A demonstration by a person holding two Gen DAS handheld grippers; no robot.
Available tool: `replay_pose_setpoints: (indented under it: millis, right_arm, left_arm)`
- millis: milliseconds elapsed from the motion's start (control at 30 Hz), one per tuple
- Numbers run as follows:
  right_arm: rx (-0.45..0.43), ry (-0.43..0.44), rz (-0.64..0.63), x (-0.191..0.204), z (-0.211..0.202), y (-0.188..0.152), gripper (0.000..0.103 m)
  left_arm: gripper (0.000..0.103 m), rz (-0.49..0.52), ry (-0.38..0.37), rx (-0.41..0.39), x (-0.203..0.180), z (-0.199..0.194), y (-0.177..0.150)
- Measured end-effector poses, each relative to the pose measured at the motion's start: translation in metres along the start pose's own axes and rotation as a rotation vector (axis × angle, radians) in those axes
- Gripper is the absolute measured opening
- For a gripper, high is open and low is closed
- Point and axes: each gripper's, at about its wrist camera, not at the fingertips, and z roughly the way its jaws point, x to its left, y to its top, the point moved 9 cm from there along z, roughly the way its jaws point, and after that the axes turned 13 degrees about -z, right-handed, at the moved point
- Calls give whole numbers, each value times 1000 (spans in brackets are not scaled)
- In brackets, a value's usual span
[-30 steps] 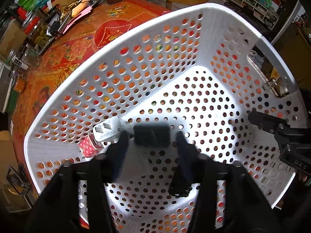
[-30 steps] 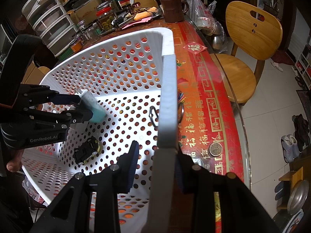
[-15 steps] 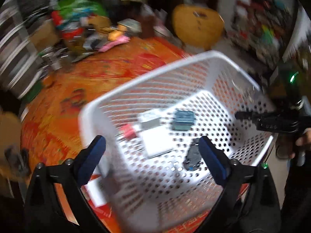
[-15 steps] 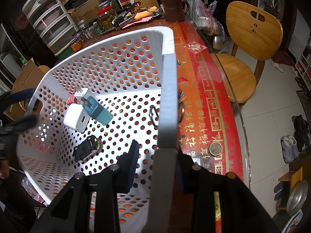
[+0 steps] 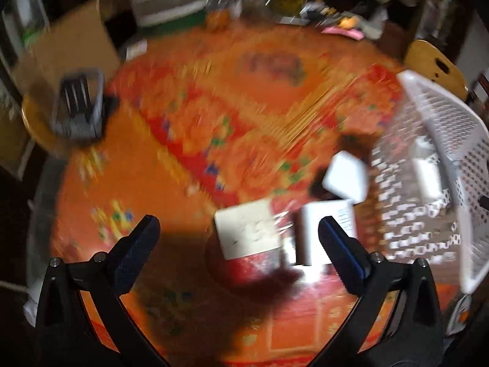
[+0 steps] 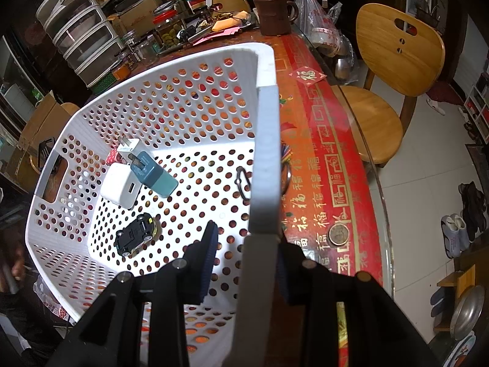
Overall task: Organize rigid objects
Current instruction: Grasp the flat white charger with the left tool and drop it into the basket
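Note:
My right gripper (image 6: pixel 244 263) is shut on the near rim of the white perforated basket (image 6: pixel 266 140). Inside lie a white charger (image 6: pixel 120 188), a teal charger (image 6: pixel 152 174), a small white plug (image 6: pixel 129 146) and a black toy car (image 6: pixel 136 237). My left gripper (image 5: pixel 238 244) is open and empty above the orange table. Under it, blurred, lie a white flat box (image 5: pixel 247 232), a white block (image 5: pixel 327 229) and a white cube (image 5: pixel 345 177). The basket (image 5: pixel 434 168) is at the right.
A dark rack (image 5: pixel 79 104) stands on a stool at the left. A coin (image 6: pixel 338 235), a key ring (image 6: pixel 243 182) and a brown mug (image 6: pixel 273 15) sit on the red tablecloth. A wooden chair (image 6: pixel 394 61) stands at the right. Clutter and drawers line the back.
My left gripper let go of the teal charger in the basket, opened wide, and swung out left over the table. My right gripper has kept its hold on the rim.

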Motion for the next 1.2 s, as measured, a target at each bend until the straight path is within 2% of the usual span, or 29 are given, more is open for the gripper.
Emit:
replay_pose_setpoints:
  millis: [100,233,533,633,733,800,867,900,1033,1200]
  right_arm:
    - [1,0,-1,0,0,1,35]
    - [1,-1,-2,-1,0,1,35]
    - [5,-4,-5,-1,-1,0,35]
    - [5,-3,-6,-2,-1,0,35]
    - [6,-3,-7,0,-1,1,35]
    - [5,-2,-6,0,-1,1,35]
    - [5,-3,-7,0,-1,1,35]
    - [5,-3,-5,0,-1,2,35]
    - [6,-3,-5,0,-1,2,35]
    - [6,-3,-6,0,-1,2,35]
  left_arm:
    - [102,-40,-8,45,12,25,-10]
    - [102,-34,-13,82,6,44,-19]
    - [102,-77,3,85,1,59,-14]
    - [96,-93,19,95,3,64,-12]
    - [95,-96,37,84,3,66,-11]
    - [89,-94,35,77,2,65,-10]
    - [72,-91,29,67,-2,63,-8]
    - [66,-85,28,59,-4,60,-8]
    - [67,-76,29,46,-6,54,-9]
    - [66,-89,16,-19,-2,30,-2]
